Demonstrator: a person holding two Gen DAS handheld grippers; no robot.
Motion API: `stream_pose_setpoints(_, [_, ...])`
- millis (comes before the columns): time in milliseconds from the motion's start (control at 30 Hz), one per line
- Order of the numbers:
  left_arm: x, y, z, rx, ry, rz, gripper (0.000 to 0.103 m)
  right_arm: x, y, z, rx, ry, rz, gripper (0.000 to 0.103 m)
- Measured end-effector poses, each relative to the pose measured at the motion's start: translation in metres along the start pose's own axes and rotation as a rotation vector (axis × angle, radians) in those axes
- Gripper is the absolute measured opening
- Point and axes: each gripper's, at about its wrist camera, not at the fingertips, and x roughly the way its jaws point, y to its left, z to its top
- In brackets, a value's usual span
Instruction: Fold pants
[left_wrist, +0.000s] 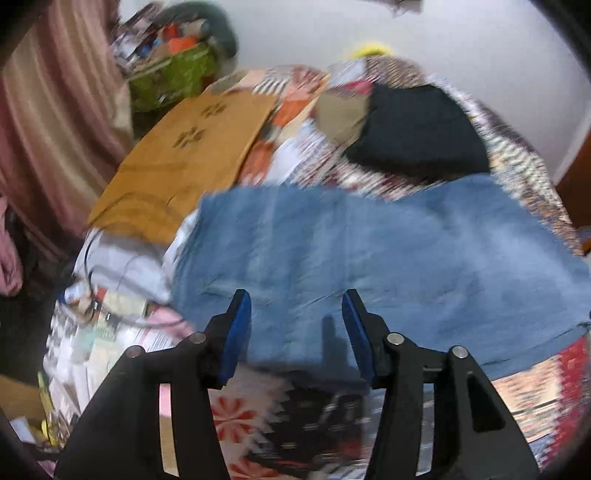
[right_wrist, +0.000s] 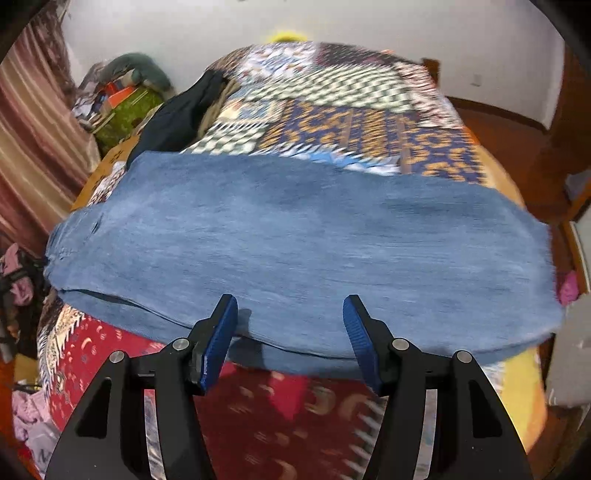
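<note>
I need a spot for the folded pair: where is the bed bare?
Free quilt lies beyond the jeans, right of the dark clothes, and along the near edge by the right gripper. The left side is crowded: cardboard, papers and cables by the left gripper.

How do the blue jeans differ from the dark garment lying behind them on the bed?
The blue jeans are light, faded blue; the dark garment is almost black. The jeans lie spread out flat and wide across the bed, while the dark garment lies in a smaller, more compact heap. The jeans are nearest to both open claws, the left claw and the right claw; the dark garment lies farther back. Both rest on the patterned bedcover.
</note>
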Motion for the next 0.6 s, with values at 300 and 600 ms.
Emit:
stream_pose_setpoints(300, [-0.001,-0.117,0.021,0.187,-0.025,-0.074,0.068,-0.053,-0.101,-0.030,0.197,-0.097,-0.157,0.058])
stream_pose_setpoints(600, [0.041,-0.206,0.002,0.265,0.117,-0.140,0.069,-0.073,-0.194,-0.060,0.427,-0.122,-0.236,0.058])
